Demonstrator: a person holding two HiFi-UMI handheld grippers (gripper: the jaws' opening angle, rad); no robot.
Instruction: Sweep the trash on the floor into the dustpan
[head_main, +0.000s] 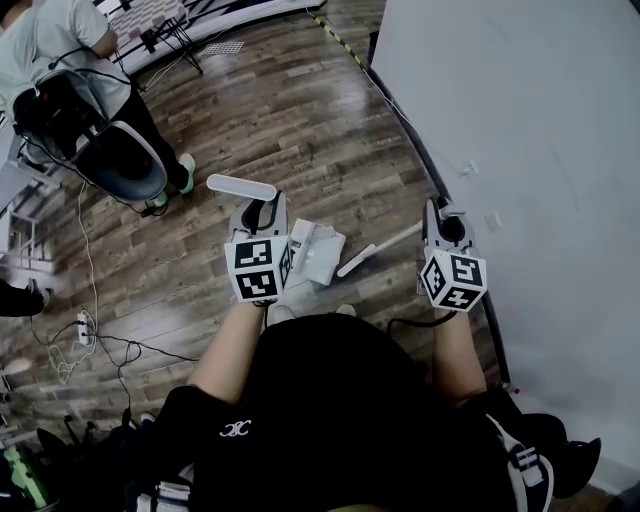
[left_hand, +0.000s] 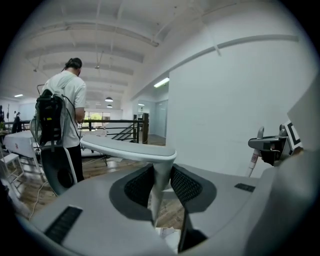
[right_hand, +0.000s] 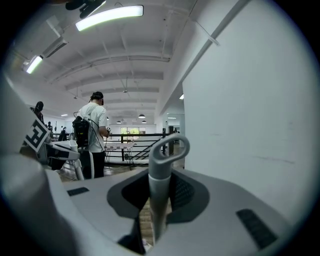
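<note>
My left gripper (head_main: 258, 215) (left_hand: 161, 187) is shut on the upright white handle of the dustpan (head_main: 242, 186) (left_hand: 131, 147), which ends in a flat crossbar. The white pan (head_main: 322, 256) rests on the wooden floor just ahead of me. Pale scraps of trash (left_hand: 168, 234) show on the floor below the jaws in the left gripper view. My right gripper (head_main: 445, 228) (right_hand: 160, 192) is shut on the grey broom handle (right_hand: 161, 170), which has a loop at its top. The broom's white lower part (head_main: 382, 246) slants down towards the pan. Its bristles are hidden.
A white partition wall (head_main: 520, 150) runs along my right, with a dark base strip (head_main: 478, 270) on the floor. A person with a backpack (head_main: 60, 70) stands at the far left. Cables and a power strip (head_main: 82, 328) lie on the floor at left.
</note>
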